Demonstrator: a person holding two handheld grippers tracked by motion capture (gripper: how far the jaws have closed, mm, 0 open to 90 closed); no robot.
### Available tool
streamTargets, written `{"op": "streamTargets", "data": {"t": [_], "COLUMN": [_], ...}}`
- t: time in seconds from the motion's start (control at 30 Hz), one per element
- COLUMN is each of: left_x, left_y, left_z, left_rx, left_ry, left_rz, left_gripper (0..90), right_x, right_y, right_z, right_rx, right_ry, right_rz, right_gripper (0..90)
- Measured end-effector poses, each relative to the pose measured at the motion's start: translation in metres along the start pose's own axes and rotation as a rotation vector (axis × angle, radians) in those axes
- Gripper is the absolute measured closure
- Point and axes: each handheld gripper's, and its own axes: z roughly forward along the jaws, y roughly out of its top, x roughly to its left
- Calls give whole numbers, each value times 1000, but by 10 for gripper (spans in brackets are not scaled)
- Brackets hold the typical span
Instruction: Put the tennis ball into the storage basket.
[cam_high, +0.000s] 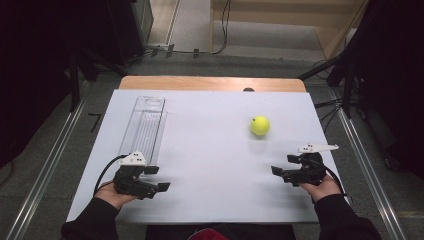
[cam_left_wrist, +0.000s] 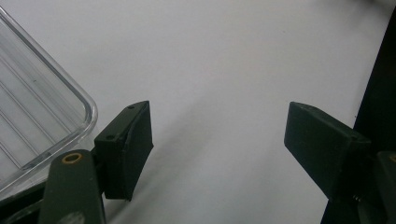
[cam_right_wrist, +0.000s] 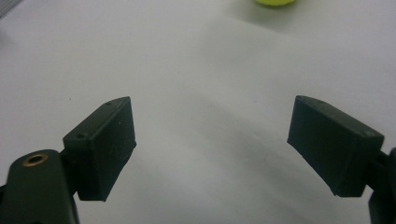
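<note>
Beyond the right hand-held gripper (cam_high: 280, 173), apart, lies the ball (cam_high: 260, 125).

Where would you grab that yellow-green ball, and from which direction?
Across its widest middle, one jaw on each side. The ball is round and sits alone on the white table, so any side would likely do. The right gripper is nearest with open jaws, so coming from the person's side, low along the table, looks simplest.
</note>
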Motion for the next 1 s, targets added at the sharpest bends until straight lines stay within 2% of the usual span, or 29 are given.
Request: {"op": "streamTargets", "data": {"t": [0.17, 0.27, 0.43, 0.8, 1.0], "left_x": [0, 0, 0, 0, 1], "left_y": [1, 1, 1, 0, 0], "left_z": [0, 0, -1, 0, 0], "left_rx": [-2, -2, -3, -4, -3], "left_ry": [-4, -4, -2, -4, -4], "left_rz": [2, 0, -1, -2, 0], "left_gripper": [243, 243, 243, 244, 243], "right_x": [-1, -2, -5, -6, -10], "right_y": [4, 7, 11, 19, 25], "right_z": [1, 2, 3, 8, 9], "right_rx": [5, 2, -8, 7, -6], "right_ry": [-9, -5, -15, -18, -24], "right_rz": [6, 30, 41, 25, 42], "right_gripper": [131, 131, 131, 131, 131]}}
